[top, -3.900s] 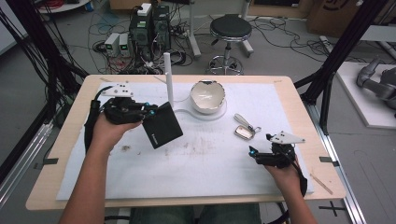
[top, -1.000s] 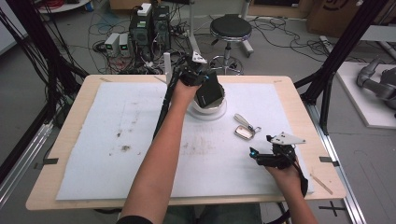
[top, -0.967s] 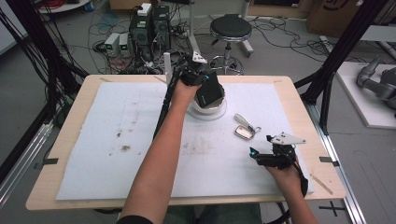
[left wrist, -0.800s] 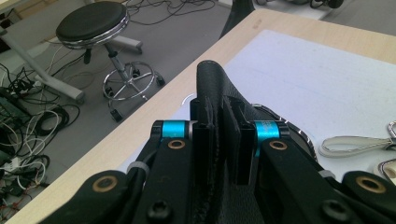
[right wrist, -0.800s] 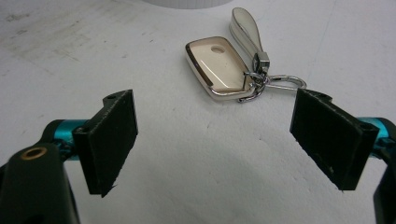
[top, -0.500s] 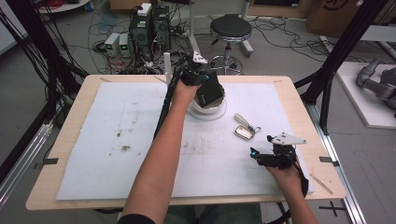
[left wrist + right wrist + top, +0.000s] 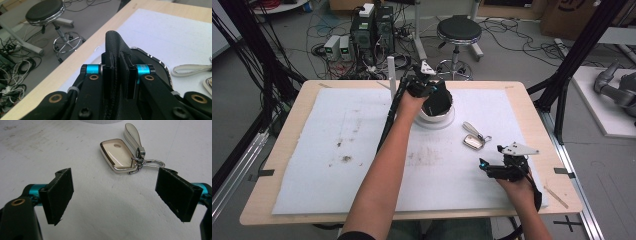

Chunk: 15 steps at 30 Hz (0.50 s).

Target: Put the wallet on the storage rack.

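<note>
My left gripper (image 7: 432,94) reaches to the back middle of the table and holds a black leather wallet (image 7: 438,102) over a white bowl with a shiny rim (image 7: 434,120). In the left gripper view the wallet (image 7: 113,43) stands upright between the pads, which press on it, with the bowl's rim (image 7: 160,65) just behind. The jaws have just been opening a little, with the wallet still between them. My right gripper (image 7: 486,167) rests open at the front right. A cream key fob (image 7: 117,156) with a strap and ring lies just beyond its jaws, also seen as the key fob (image 7: 473,140) in the high view.
A white mat (image 7: 337,150) covers most of the wooden table. A white upright post (image 7: 391,70) stands at the back edge, left of the bowl. Behind the table are a black stool (image 7: 457,30), cables and computer boxes on the floor.
Since the earliest frame my left gripper has carried the wallet from the table's left to above the bowl. Over the last second it has barely shifted. The right gripper has stayed still.
</note>
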Available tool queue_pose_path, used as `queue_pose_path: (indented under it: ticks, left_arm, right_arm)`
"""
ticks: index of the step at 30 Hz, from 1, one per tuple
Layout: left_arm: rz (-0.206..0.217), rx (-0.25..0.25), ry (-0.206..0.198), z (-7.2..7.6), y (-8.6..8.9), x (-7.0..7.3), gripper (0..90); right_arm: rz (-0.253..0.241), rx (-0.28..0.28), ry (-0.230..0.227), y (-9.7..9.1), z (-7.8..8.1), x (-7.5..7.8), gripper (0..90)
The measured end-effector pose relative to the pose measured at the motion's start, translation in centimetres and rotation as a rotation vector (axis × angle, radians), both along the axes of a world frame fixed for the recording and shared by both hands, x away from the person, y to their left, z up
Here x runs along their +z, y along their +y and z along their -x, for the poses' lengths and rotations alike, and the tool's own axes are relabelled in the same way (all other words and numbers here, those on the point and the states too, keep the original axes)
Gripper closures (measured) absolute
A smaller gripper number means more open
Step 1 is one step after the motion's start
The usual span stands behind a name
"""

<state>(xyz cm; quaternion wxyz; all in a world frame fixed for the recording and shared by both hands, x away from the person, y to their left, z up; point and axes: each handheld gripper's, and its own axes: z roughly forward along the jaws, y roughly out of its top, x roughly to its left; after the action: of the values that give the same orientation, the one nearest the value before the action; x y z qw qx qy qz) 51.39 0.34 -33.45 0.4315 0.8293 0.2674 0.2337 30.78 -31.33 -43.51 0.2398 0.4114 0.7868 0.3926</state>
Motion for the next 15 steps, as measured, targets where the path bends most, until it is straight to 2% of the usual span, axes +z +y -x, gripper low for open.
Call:
queue_pose_path:
  ticks: [2, 3, 4, 6, 7, 8, 10, 11, 15]
  left_arm:
    - [0.006, 0.011, 0.000, 0.2, -0.1, -0.2, 73.4]
    - [0.015, 0.029, -0.001, 0.2, -0.1, -0.1, 73.4]
    - [0.018, 0.044, 0.000, 0.3, 0.0, 0.0, 57.1]
    - [0.049, 0.061, 0.006, 0.4, 0.3, 0.3, 54.4]
    - [0.050, 0.064, 0.007, 0.6, 0.5, 0.5, 47.5]
    - [0.074, 0.073, 0.015, 0.9, 0.9, 0.8, 44.3]
    - [0.081, 0.076, 0.022, 1.0, 1.1, 1.0, 38.1]
    - [0.099, 0.085, 0.041, 1.5, 1.5, 1.3, 35.5]
    - [0.119, 0.065, 0.050, 2.6, 2.2, 1.7, 32.1]
  right_arm:
    - [-0.001, 0.000, 0.000, 0.0, 0.0, 0.0, 15.1]
    - [-0.001, -0.001, 0.001, 0.0, 0.0, 0.0, 15.1]
    - [-0.002, 0.001, 0.000, 0.0, -0.1, 0.0, 15.1]
    - [0.001, 0.001, -0.001, 0.0, -0.1, 0.0, 15.1]
    - [-0.001, 0.001, -0.003, 0.0, -0.1, 0.0, 15.1]
    - [0.000, 0.003, -0.005, 0.1, -0.1, 0.0, 15.1]
    - [-0.004, 0.002, -0.005, 0.1, -0.1, 0.1, 15.1]
    - [-0.006, 0.000, -0.005, 0.1, -0.1, 0.1, 15.1]
    - [-0.009, 0.006, -0.009, 0.3, -0.2, 0.2, 15.1]
